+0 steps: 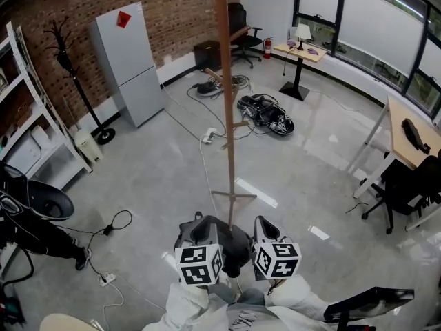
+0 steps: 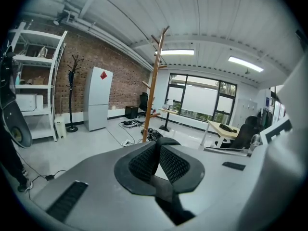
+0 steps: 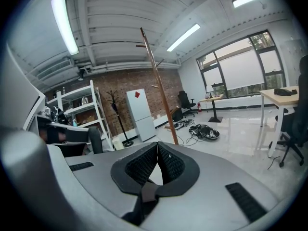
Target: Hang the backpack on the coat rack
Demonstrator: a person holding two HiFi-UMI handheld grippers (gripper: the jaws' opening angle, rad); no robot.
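Holding my left claw (image 1: 198, 227) and right claw (image 1: 264, 225) closed on nothing, pads touching, I face the wooden coat rack (image 1: 226, 116) directly ahead. The backpack (image 1: 267, 114) lies on the floor (image 1: 151, 178) beyond the rack, slightly right, well apart from both claws. A power strip (image 1: 207, 137) lies near the rack; a fridge (image 1: 131, 64) stands against the brick wall (image 1: 172, 9).

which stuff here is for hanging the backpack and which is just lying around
Job: wooden rack; left tongs and right tongs, both shut, empty; dark heap on floor, maybe the backpack.
Lying about: fridge; black rack; shelves; power strip; office chair.
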